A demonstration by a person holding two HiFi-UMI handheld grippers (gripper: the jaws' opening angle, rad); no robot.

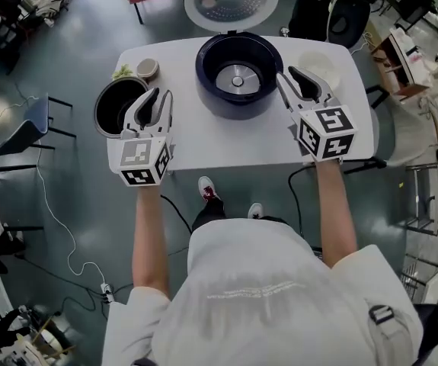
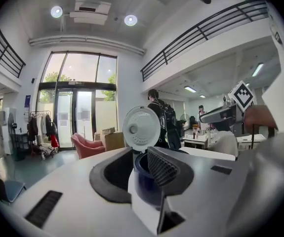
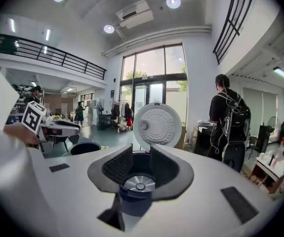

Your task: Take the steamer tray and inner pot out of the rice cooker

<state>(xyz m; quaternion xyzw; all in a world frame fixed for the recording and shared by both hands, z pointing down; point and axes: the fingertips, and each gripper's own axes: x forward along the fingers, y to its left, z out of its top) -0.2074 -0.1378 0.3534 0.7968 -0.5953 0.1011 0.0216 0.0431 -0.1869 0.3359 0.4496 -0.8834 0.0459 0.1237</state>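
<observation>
White counter (image 1: 203,143), items as they lie:

- Dark-blue rice cooker (image 1: 211,90) at far centre. Its white lid (image 1: 230,0) is raised, and the metal heating plate (image 1: 238,80) shows at the bottom.
- Black inner pot (image 1: 99,107) on the counter to the left, partly covered by your left tool (image 1: 158,97).
- Pale steamer tray (image 1: 321,63) on the counter to the right, just beyond your right tool (image 1: 289,76).

Your tools flank the cooker. Each has its jaws partly apart and grips nothing.
</observation>
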